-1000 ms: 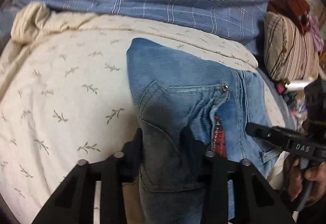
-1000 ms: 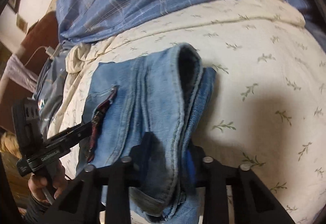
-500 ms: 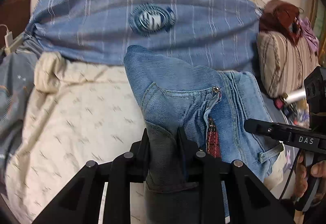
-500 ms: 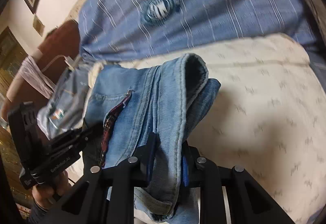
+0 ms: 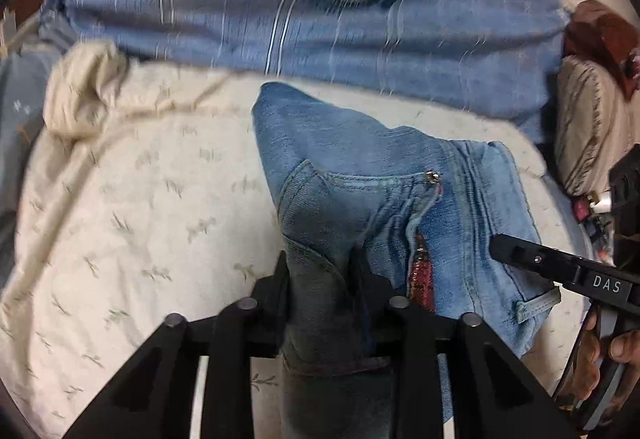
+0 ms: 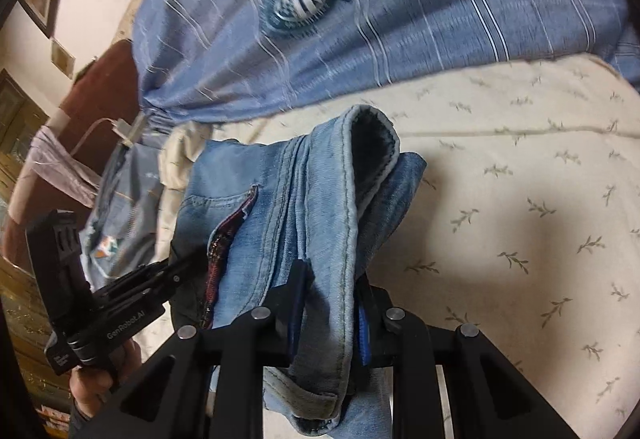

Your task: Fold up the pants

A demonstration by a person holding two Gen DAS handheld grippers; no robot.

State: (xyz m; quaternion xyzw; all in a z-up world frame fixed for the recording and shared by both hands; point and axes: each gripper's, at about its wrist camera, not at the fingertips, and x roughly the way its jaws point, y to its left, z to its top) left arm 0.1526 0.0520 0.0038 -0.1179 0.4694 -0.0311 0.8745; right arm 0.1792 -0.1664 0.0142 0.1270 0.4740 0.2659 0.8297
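The pants are light blue jeans (image 5: 360, 175), folded into a thick bundle and held up over the cream leaf-print bedsheet (image 5: 132, 207). My left gripper (image 5: 322, 271) is shut on the pocket side of the bundle. My right gripper (image 6: 330, 279) is shut on the waistband edge of the same jeans (image 6: 316, 199). A red-lined zipper fly (image 5: 420, 271) shows between the two grips. The right gripper shows at the right of the left wrist view (image 5: 496, 243), and the left gripper at the lower left of the right wrist view (image 6: 188, 263).
A big blue striped pillow with a round badge (image 5: 320, 7) lies along the head of the bed. A brown striped cushion (image 5: 592, 127) sits at the right. Grey-blue cloth and a charger cable (image 6: 120, 127) lie at the bed's left edge.
Both grippers, still holding the jeans, have come back down towards the sheet after lifting them high against the pillow half a second ago. The grips have not changed.
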